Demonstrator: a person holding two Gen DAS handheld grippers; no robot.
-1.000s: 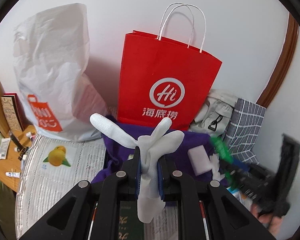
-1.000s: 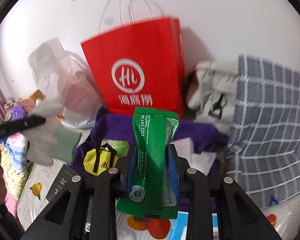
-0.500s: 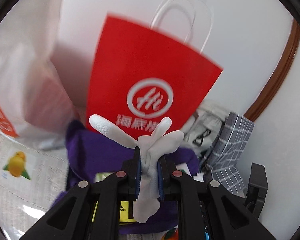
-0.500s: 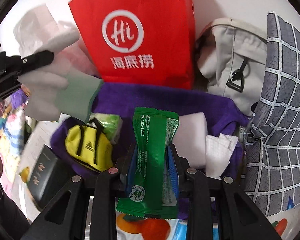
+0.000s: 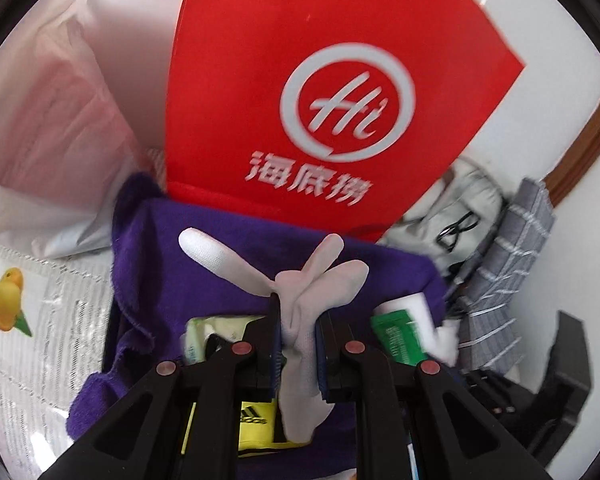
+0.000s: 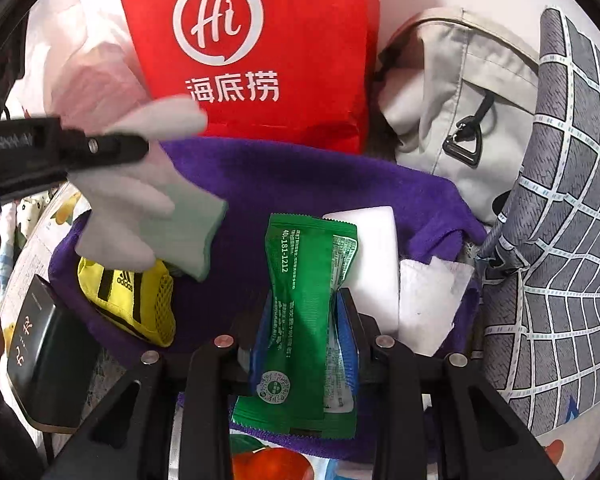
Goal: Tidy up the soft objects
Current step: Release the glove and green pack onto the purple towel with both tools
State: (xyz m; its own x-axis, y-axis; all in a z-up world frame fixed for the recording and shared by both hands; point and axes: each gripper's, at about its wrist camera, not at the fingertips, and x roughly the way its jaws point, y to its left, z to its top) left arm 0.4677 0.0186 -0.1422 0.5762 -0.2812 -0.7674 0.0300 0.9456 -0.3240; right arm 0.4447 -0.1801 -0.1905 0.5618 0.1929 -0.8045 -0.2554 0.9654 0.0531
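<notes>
Our left gripper (image 5: pixel 298 344) has its fingers pinched tight on the white glove (image 5: pixel 300 292), which hangs over the purple towel (image 6: pixel 300 176) toward ten o'clock in the right wrist view. Our right gripper (image 6: pixel 306 320) is easing its fingers apart with the green packet (image 6: pixel 308 300) between them, above the towel's centre.

We see two risks. The packet could slide out early and land on the white sponge (image 6: pixel 372 248) at one o'clock. The glove's loose cuff could also drape over the yellow pouch (image 6: pixel 132 296) and bury it.
</notes>
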